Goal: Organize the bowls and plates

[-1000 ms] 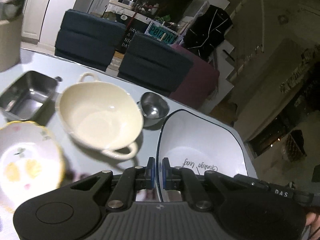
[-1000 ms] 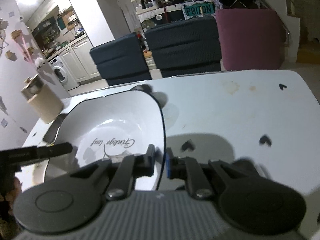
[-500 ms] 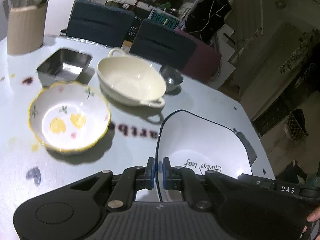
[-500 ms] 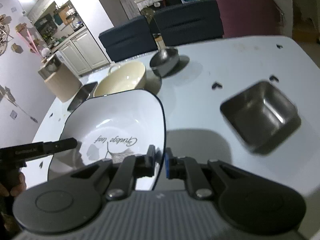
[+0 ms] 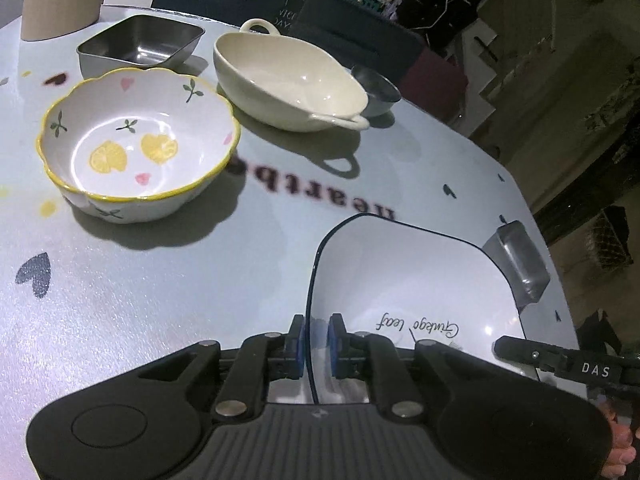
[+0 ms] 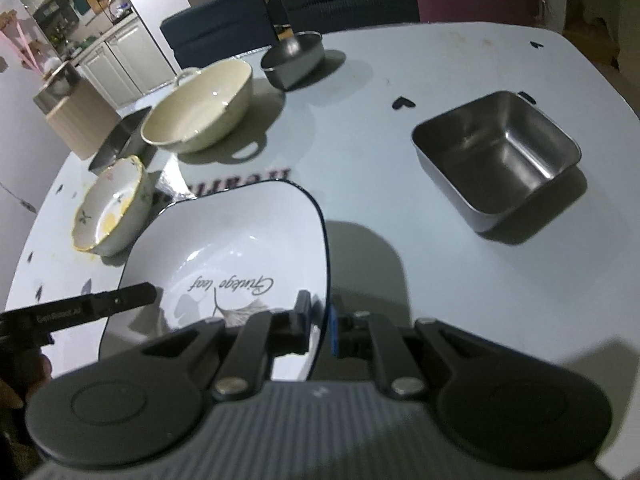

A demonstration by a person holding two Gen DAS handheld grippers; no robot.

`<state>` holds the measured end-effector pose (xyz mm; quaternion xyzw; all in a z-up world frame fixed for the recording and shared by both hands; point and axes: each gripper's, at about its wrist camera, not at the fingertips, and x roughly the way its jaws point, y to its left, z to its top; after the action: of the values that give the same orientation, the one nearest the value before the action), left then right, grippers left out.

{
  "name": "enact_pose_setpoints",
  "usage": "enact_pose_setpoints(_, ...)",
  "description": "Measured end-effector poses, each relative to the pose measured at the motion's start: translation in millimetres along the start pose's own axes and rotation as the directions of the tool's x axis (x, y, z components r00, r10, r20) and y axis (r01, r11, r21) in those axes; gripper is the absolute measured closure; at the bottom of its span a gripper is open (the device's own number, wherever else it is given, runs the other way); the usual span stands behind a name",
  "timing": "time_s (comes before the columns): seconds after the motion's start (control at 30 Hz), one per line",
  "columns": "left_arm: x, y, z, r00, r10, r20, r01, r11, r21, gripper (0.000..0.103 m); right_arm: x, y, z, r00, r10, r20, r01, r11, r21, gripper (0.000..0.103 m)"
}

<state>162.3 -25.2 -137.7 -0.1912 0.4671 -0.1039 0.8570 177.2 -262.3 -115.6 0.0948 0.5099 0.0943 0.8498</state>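
White square plate point(image 6: 240, 248), dark-rimmed — right gripper point(image 6: 319, 326) clamped on it, left gripper point(image 5: 316, 338) loosening.

We see a shiny white plate point(image 6: 240, 248), a glossy lemon bowl point(image 5: 136, 144) and a smooth cream bowl point(image 5: 288, 80). The square metal bowl point(image 6: 496, 156) looks dull. The desk point(image 5: 160, 300) sparkles.

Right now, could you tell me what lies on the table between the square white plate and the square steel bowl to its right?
Nothing: in the right wrist view, only bare table with the plate's shadow separates the square white plate from the square steel bowl.
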Motion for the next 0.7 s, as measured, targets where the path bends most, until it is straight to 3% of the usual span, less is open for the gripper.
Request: enact_pose_setpoints(0.7, 14.8, 1.7, 4.5, 0.999, 0.033, -0.011, -0.033, 0.999, 0.0, 0.086, 5.1, 9.8, 2.0, 0.999, -0.039, -0.012, 0.039, 0.999, 0.0, 0.092)
